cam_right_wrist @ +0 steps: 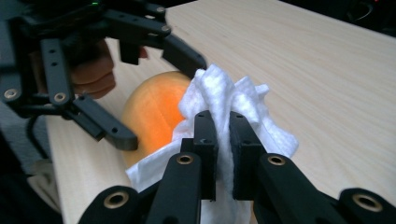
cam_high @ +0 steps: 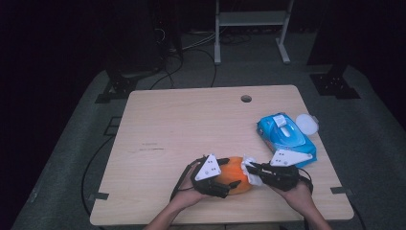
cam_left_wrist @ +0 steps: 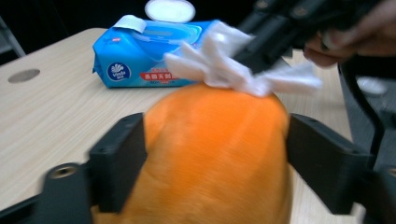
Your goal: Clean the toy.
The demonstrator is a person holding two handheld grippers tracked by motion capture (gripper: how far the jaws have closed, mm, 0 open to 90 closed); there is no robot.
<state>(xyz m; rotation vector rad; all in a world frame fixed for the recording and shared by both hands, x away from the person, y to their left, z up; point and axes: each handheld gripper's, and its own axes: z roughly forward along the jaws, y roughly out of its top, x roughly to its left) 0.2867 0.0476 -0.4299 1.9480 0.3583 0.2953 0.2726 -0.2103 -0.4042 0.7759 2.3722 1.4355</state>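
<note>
Left gripper view reads the wipes pack (cam_left_wrist: 149,53) label, blurred from above.

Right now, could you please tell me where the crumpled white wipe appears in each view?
High view: crumpled white wipe lower centre, right of the orange fruit.
Left gripper view: upper centre, atop the fruit.
Right gripper view: centre, between the jaws.
Shared landmark: the fruit.

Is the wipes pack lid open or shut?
Open. The lid is flipped back off the blue wipes pack, white underside showing.
</note>
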